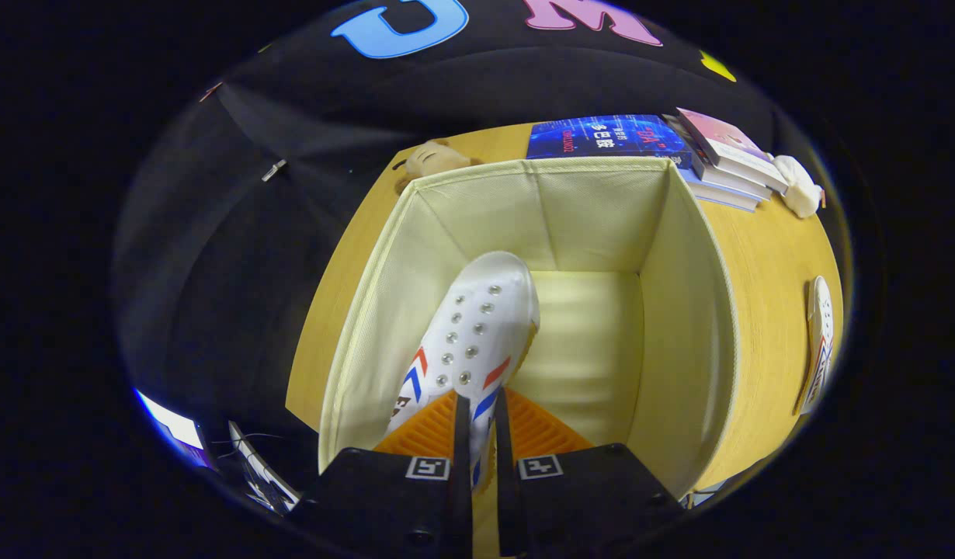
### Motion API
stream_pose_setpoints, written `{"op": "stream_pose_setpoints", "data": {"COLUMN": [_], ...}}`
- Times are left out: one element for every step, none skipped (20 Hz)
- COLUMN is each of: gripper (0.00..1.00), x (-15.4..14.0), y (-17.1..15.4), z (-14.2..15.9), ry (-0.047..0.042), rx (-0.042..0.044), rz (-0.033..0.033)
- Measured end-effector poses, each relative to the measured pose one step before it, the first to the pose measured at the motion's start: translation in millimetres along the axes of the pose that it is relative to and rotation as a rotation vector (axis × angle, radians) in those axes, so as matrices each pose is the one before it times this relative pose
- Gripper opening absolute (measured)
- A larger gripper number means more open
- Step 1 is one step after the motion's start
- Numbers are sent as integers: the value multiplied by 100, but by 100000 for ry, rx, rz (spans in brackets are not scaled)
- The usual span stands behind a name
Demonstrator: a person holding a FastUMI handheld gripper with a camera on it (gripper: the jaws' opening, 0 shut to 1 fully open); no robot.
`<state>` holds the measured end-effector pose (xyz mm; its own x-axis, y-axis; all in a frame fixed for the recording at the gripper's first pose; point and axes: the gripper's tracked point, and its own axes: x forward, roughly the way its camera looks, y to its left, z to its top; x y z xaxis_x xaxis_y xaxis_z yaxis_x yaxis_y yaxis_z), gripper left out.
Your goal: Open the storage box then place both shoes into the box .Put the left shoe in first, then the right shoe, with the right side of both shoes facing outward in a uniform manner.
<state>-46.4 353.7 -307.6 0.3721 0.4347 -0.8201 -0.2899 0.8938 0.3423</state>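
1. I hold a white shoe (477,334) over the open storage box (703,310). The shoe has red and blue stripes on its side and two rows of small metal holes for laces.
2. The shoe's long way runs straight out from my tongs. Its toe points away from me, down into the box toward the far wall. Its heel end is at my fingers.
3. The shoe sits nearer the left wall of the box than the right one. I cannot tell if the toe touches the bottom of the box.
4. My tongs (484,435) are almost closed, with just a thin gap. Both fingers (439,431) press on the back part of the shoe, one on each side, so they grip it tight.
5. The box is cream cloth, open at the top, and stands on a wooden table (765,310).
6. The other shoe (821,341) lies on the table to the right of the box, well apart from my tongs.
7. Beyond the box I see a pile of books (664,147), and a small soft toy (435,159) by the far left corner of the box.
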Motion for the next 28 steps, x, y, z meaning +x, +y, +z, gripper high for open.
{"op": "stream_pose_setpoints", "data": {"gripper": [30,53,75,98,96,100,98,97,99,99,99,99,99,99,99,99,99,99,99,99,99,99,99,99,99,99,99,99], "x": [-779,-1402,-1591,-1972,-2531,-1763,-2232,-1832,-1380,-1245,-857,-657,-541,-219,-66,99,242,452,462,689,735,846,778,937,953,1164,1005,1173], "y": [485,26,-492,-1150,-1723,-1776,-2365,-2542,-2431,-2571,-2451,-2668,-2591,-2693,-2428,-2556,-2560,-2542,-2319,-2137,-1802,-1444,-1117,-934,-708,-496,-390,-254], "z": [608,950,872,780,899,751,552,254,-276,-393,-520,-741,-743,-931,-907,-942,-840,-948,-1140,-1175,-1151,-1159,-842,-775,-707,-543,-293,-485], "ry": [-1504,-2855,-3238,-3357,-3465,-3971,-3527,-2314,-1217,-633,-10,468,699,1167,1503,1300,1121,1091,1455,1600,2186,2434,1891,1803,1990,1537,883,1955], "rx": [-769,-1739,-2731,-4807,-5720,-5197,-4382,-3023,-1345,-42,777,1295,1639,2123,2274,1934,1442,951,288,-209,-285,134,230,8,-162,-1268,-704,-316], "rz": [4510,1825,1980,-1138,-2408,-2326,-3989,-3703,-3366,-3099,-2882,-3079,-3079,-3215,-2730,-2662,-3237,-3147,-3255,-2465,-1926,-952,-296,-210,197,520,26,-117]}}
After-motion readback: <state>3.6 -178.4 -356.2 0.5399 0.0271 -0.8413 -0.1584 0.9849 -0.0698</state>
